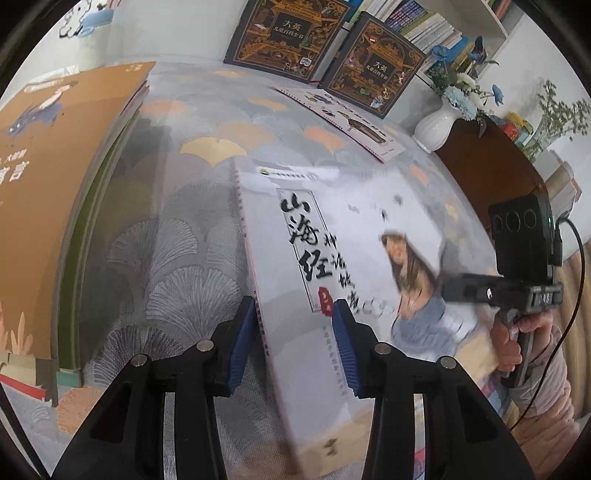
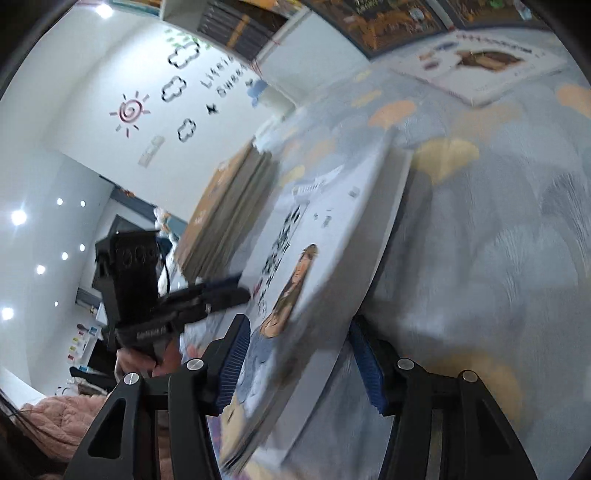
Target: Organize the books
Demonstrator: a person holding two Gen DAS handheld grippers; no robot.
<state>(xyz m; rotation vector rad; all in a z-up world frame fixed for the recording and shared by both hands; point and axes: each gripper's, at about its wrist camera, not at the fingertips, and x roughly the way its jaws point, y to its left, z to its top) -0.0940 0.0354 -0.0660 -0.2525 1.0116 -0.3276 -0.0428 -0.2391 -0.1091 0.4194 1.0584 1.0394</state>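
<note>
Both pairs of jaws stand wide apart, each straddling an edge of the same book with a gap visible between pads and cover. The left gripper (image 1: 293, 347) has its blue ribbed pads either side of the book's spine edge; the right gripper (image 2: 301, 363) has the opposite edge between its pads, and whether either pad touches the cover cannot be told through the motion blur.

The grey tablecloth printed with fan-shaped ginkgo leaves in orange and yellow (image 1: 177, 258) covers the table under everything. On it, at the left of the left wrist view, lies a stack of large books topped by a brown cover with a blue cartoon figure (image 1: 62, 155). The white picture book with black brush calligraphy and a long-haired figure in blue (image 1: 354, 266) sits between the two grippers, tilted with its right edge lifted off the cloth; in the right wrist view this white book (image 2: 314, 266) shows a thick block of pages.

At the far edge of the table two dark, gold-ornamented hardcover books (image 1: 288, 33) stand leaning upright side by side. Just before them a thin white booklet with small illustrations (image 1: 343, 118) lies flat. A white ceramic vase holding blue and white flowers (image 1: 437, 123) stands to the right, near the dark books.
</note>
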